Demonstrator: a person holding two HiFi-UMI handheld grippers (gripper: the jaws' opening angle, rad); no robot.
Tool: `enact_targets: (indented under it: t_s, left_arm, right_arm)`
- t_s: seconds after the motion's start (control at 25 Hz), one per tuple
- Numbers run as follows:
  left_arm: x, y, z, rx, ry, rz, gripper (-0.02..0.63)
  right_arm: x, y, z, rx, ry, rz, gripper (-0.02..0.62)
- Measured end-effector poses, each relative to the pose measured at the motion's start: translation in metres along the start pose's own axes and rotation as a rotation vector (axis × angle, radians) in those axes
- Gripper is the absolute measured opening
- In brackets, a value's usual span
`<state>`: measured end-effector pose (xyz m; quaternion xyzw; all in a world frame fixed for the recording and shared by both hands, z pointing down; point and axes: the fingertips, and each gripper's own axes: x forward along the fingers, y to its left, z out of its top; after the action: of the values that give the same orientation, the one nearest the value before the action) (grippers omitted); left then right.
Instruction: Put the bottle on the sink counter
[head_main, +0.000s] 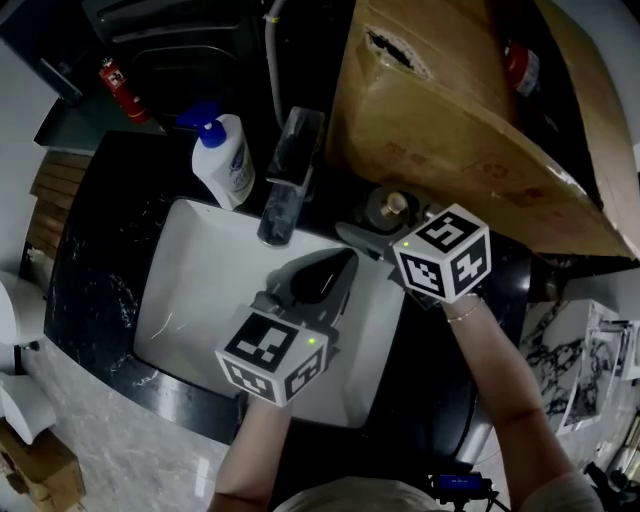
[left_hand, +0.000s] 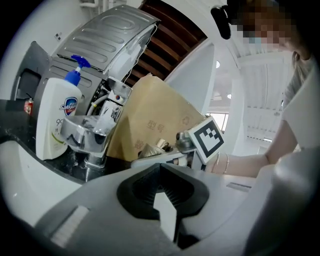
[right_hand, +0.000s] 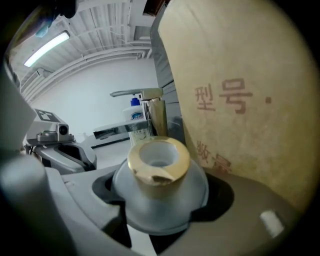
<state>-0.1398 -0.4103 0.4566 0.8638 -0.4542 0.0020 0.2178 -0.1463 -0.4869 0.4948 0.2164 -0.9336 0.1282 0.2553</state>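
Note:
A small frosted bottle (head_main: 388, 207) with a gold neck is at the sink's back right corner, over the black sink counter (head_main: 100, 270) and close to the cardboard box. My right gripper (head_main: 375, 226) is shut on its body. In the right gripper view the bottle (right_hand: 159, 175) fills the space between the jaws of the right gripper (right_hand: 160, 212), open mouth up. I cannot tell whether it rests on the counter. My left gripper (head_main: 325, 276) hovers over the white basin (head_main: 200, 290), shut and empty. The left gripper (left_hand: 165, 200) faces the bottle (left_hand: 160, 145).
A chrome faucet (head_main: 290, 175) stands behind the basin, with a white pump soap bottle (head_main: 225, 160) to its left. A large cardboard box (head_main: 450, 110) leans over the counter's right side. A red extinguisher (head_main: 125, 90) lies at the far left.

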Motion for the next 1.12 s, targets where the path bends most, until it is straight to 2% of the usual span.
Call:
enact_targets:
  t_s: [0.2,0.56,0.92,1.12]
  left_arm:
    - [0.003,0.005,-0.004,-0.014,0.004,0.007,0.008]
    - [0.003,0.001,-0.006,-0.043,-0.006,-0.004,0.008]
    - [-0.006,0.000,-0.004,-0.039,-0.006,0.013,0.008]
    - [-0.013,-0.003,0.005,-0.055,-0.035,0.021,0.008]
  right_arm:
    - [0.011,-0.006,-0.012,0.000,0.048,0.003,0.341]
    - [0.017,-0.019,-0.016,-0.075,0.104,-0.083,0.341]
    - [0.014,-0.022,-0.014,-0.040,0.099,-0.128,0.350]
    - [0.005,-0.024,-0.012,-0.044,0.103,-0.173,0.361]
